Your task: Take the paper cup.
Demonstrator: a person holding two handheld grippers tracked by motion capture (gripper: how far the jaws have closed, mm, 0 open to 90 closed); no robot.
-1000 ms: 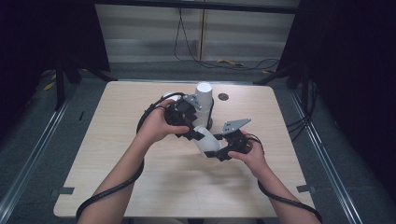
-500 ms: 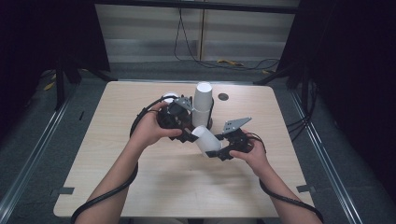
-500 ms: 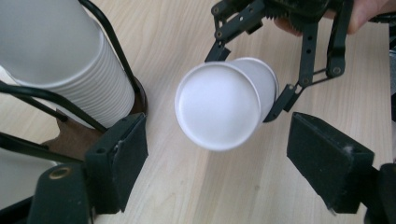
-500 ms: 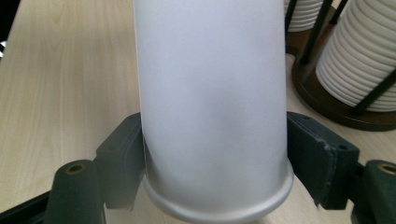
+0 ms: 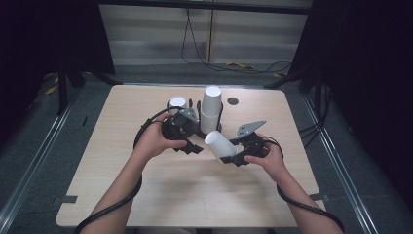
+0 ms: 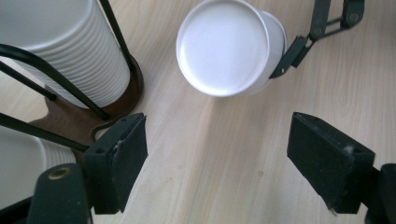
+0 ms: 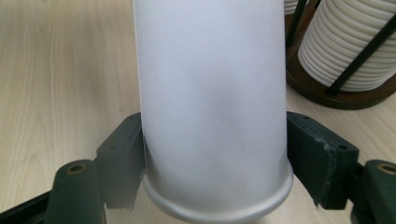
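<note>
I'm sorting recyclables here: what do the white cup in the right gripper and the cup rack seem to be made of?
The white cup looks like paper: matte, smooth wall with a rolled rim. It could be thin plastic. The rack seems to be black metal wire uprights on a dark brown base, probably wood.

High view looks forward and down over the table (image 5: 146,204); both gripper views sit close – sharing the white cup (image 6: 229,46) toward twelve o'clock.

Left tool (image 5: 195,147) jaws spread wide and empty, right tool (image 5: 229,157) jaws clamped, both forearms reaching forward
</note>
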